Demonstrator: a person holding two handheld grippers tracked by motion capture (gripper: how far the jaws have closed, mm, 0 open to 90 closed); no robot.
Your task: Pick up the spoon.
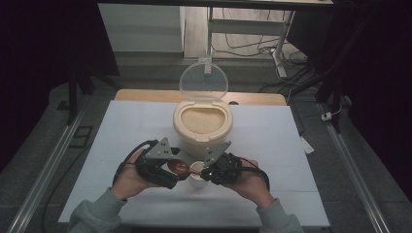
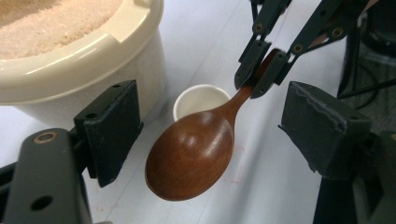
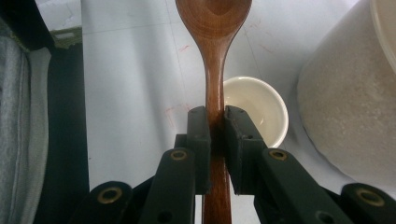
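- wooden spoon (image 2: 191,156) held level above white cup (image 2: 201,100), bowl toward left gripper (image 1: 171,180)
- right gripper (image 3: 215,122) clenched on spoon handle
- left gripper jaws spread wide either side of spoon bowl, not touching
- cup just beside rice container (image 1: 201,127), lid up, on white table (image 1: 272,194)

The brown wooden spoon (image 2: 191,156), centre of the left gripper view, is polished and glossy. The small white cup (image 2: 201,100) behind it looks smooth and matt. The cream plastic container (image 2: 100,60), upper left, holds grainy, rough-looking rice (image 2: 51,21); its clear round plastic lid (image 1: 203,80) shines. The white tabletop (image 1: 272,145) is matt.
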